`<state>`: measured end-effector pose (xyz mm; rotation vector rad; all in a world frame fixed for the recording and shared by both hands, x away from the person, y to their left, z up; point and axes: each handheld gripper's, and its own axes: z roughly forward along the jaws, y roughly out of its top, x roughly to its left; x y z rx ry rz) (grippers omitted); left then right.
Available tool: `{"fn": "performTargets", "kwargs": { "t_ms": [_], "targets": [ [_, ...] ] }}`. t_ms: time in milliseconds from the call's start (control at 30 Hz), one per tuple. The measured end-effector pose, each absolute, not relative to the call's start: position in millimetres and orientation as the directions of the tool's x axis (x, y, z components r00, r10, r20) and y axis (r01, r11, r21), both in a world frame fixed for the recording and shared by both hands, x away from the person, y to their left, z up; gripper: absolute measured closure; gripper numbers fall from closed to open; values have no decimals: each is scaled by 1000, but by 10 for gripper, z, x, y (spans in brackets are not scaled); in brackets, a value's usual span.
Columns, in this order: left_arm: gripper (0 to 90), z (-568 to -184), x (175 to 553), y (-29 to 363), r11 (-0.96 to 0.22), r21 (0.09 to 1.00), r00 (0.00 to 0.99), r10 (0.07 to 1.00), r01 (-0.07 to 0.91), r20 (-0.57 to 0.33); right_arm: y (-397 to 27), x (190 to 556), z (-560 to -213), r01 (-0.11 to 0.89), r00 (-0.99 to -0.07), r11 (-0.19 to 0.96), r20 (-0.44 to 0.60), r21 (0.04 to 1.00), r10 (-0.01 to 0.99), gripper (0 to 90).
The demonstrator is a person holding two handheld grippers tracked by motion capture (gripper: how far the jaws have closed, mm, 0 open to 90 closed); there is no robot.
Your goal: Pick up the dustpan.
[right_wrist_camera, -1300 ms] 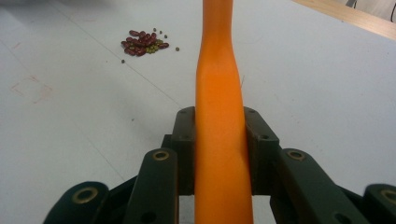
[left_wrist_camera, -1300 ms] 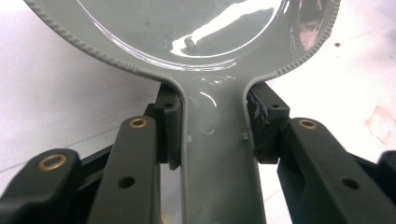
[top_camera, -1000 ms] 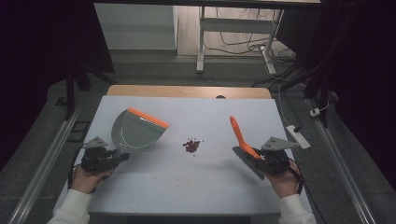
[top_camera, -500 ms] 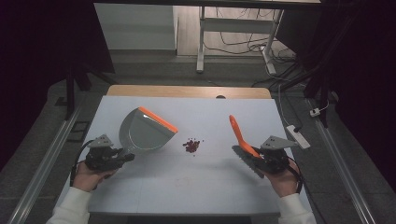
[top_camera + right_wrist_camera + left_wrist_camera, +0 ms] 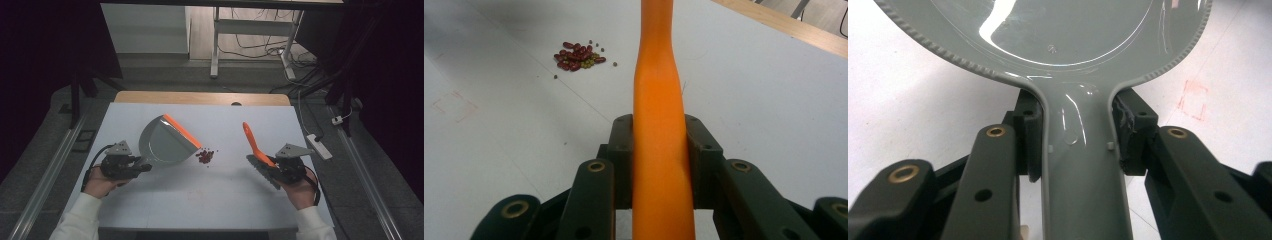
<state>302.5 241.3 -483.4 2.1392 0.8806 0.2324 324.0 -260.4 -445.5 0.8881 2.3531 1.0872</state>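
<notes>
White table: one dustpan, one brush, each clamped in jaws; one bean pile.

Open worktop around a small heap of beans.

The grey dustpan, clamped by its handle in the left hand-held gripper, blocks the left side of the beans, its orange lip just beside them. To the right, bare surface lies between the beans and the orange brush gripped by the right hand-held gripper, which stands well apart. The near half and the far strip up to the wooden edge are free.
</notes>
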Motion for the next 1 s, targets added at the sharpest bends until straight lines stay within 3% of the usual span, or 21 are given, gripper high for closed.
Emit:
{"fn": "performTargets", "kwargs": {
  "t_ms": [1000],
  "targets": [
    [616, -4820, 2702, 2282, -562, 659, 823, 545, 500, -159, -2396, 3309, -4478, 354, -747, 522, -102, 776, 657, 700]
  ]
}}
